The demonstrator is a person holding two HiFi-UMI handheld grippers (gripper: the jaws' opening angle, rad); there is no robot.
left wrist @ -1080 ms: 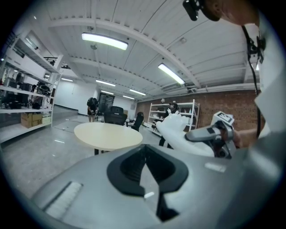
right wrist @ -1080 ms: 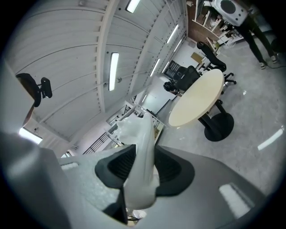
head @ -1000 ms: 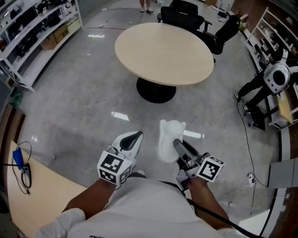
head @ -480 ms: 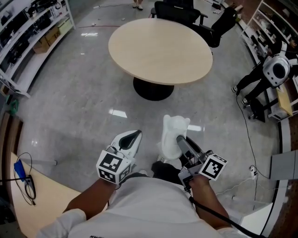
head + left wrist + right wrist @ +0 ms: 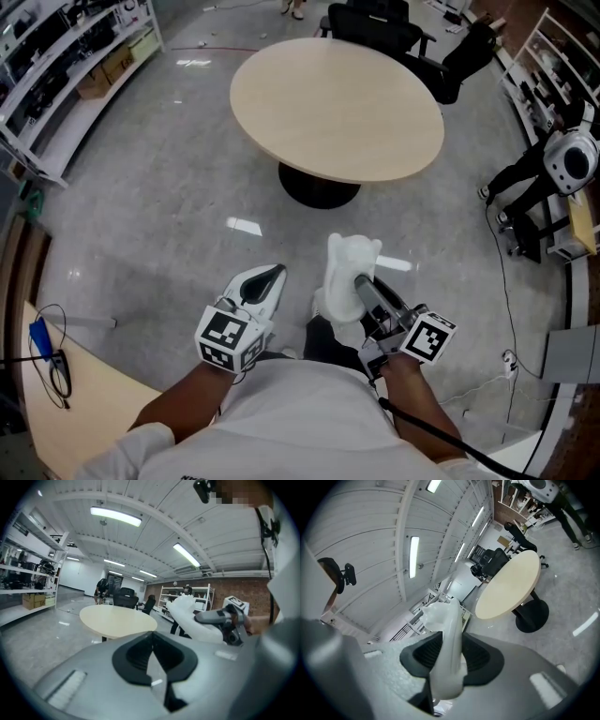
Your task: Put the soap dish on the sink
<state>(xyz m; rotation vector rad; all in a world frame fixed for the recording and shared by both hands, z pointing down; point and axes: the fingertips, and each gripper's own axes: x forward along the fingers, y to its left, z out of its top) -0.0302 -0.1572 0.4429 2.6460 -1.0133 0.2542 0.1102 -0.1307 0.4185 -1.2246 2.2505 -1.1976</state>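
The soap dish (image 5: 446, 620) stands pinched between the fingers (image 5: 482, 657) of the right gripper (image 5: 451, 648).

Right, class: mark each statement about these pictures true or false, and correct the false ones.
1. The right gripper is closed on the white soap dish. True.
2. The left gripper grips the dish too. False: its jaws are together with nothing between them.
3. The soap dish rests on the round table. False: it is held in the air over the floor, short of the table.
4. Black office chairs stand at the far side of the table. True.
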